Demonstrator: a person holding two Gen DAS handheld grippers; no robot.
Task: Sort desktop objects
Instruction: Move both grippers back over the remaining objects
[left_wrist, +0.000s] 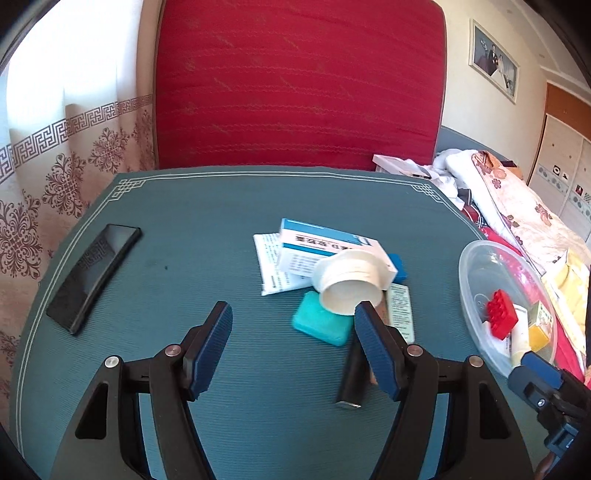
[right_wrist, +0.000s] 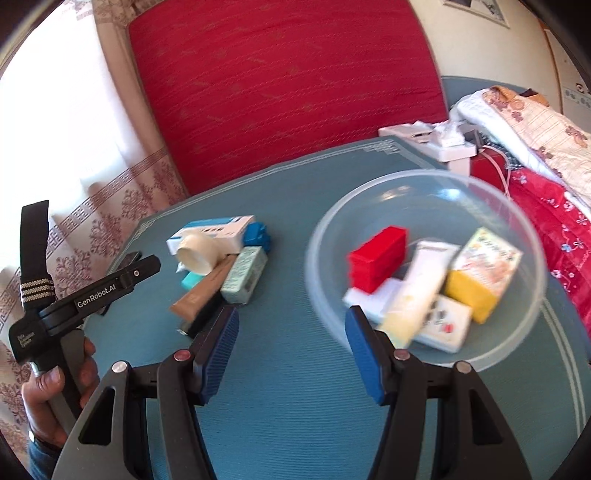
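A clear plastic bowl (right_wrist: 524, 332) on the right of the teal mat holds a red block (right_wrist: 376, 258), a cream tube (right_wrist: 417, 291), a yellow box (right_wrist: 480, 273) and a white box (right_wrist: 443, 325). It also shows in the left wrist view (left_wrist: 469, 273). A pile at mid-table has a blue-white box (left_wrist: 325, 247), a white tape roll (left_wrist: 351, 284), a teal case (left_wrist: 321, 323), a pale green box (left_wrist: 400, 310) and a black bar (left_wrist: 352, 373). My left gripper (left_wrist: 293, 347) is open and empty, just before the pile. My right gripper (right_wrist: 291, 354) is open and empty, by the bowl's near rim.
A black phone (left_wrist: 92, 277) lies at the mat's left. A red chair back (left_wrist: 299, 85) stands behind the table. A bed with quilts (left_wrist: 517, 206) is on the right. The left gripper's handle and the hand (right_wrist: 66, 325) show in the right wrist view.
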